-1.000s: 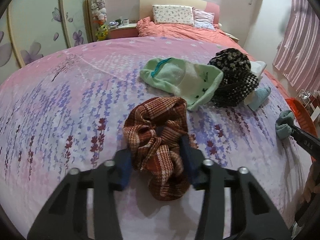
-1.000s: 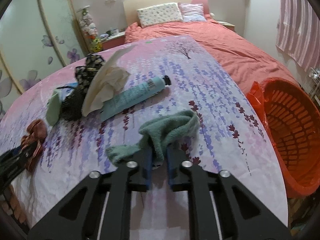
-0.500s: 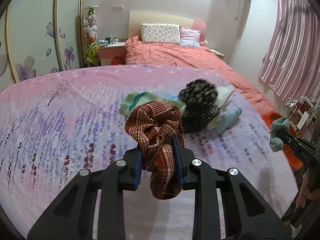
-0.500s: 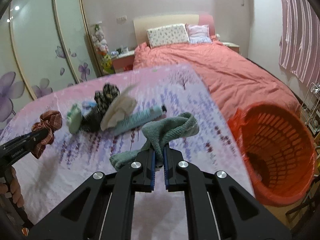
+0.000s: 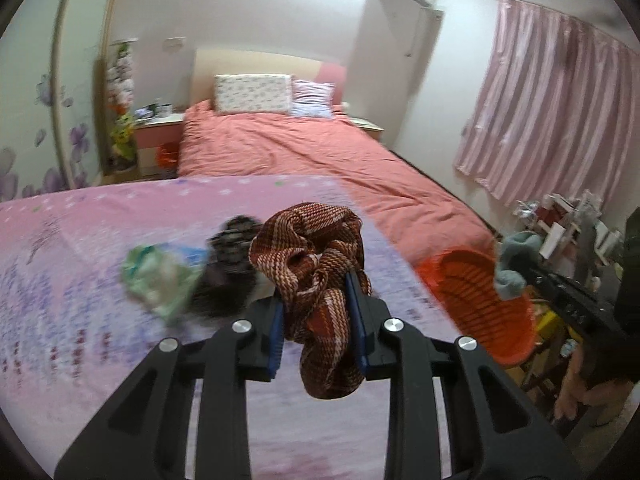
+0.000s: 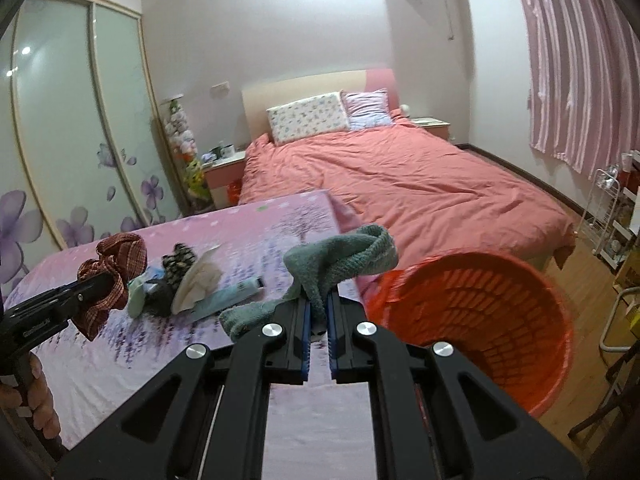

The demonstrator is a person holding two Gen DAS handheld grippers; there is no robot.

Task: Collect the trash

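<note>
My left gripper (image 5: 318,292) is shut on a red-brown plaid cloth (image 5: 316,248), held in the air above the pink lavender-print cover (image 5: 80,320). My right gripper (image 6: 319,304) is shut on a grey-green towel (image 6: 344,258), lifted beside the orange basket (image 6: 552,344). In the right wrist view the left gripper (image 6: 100,282) shows at the left with the plaid cloth (image 6: 120,256). The left wrist view has the towel (image 5: 514,256) over the basket (image 5: 480,300).
On the cover lie a light green cloth (image 5: 160,276), a black-and-white patterned cloth (image 5: 234,236), a cream cloth (image 6: 200,280) and a pale blue tube (image 6: 232,298). A salmon bed (image 6: 400,184) lies beyond. A wire rack (image 6: 608,216) stands at the right by pink curtains.
Both grippers have risen off the cover with their cloths. The left jaws closed on the plaid cloth. The basket now lies closer below the right gripper.
</note>
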